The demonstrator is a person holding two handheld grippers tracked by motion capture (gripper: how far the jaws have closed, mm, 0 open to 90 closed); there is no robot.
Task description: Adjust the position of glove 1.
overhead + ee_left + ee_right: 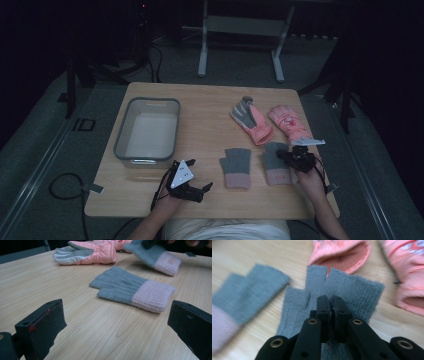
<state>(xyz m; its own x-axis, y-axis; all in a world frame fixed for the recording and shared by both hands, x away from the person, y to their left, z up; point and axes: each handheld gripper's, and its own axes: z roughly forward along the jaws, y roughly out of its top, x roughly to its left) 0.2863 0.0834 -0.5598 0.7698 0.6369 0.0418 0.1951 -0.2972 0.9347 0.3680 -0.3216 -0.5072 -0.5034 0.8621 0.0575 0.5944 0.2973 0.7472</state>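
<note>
Two tongs: right tongs [331, 302] pinched the grey glove [352, 290], fingers pointing away, cuff toward the person; left tongs [112, 322] gaped empty

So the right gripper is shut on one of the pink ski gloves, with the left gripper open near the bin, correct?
Not quite. The right gripper is shut on a grey knit glove, as the right gripper view shows; the ski gloves lie untouched. The left gripper is indeed open near the bin.

The left gripper [201, 188] sits low in the left hand [170, 202], and its two black jaws stand wide apart with nothing between them. The right gripper [286, 154] reaches forward from the right hand [307, 177], its jaws squeezed tight together.
</note>
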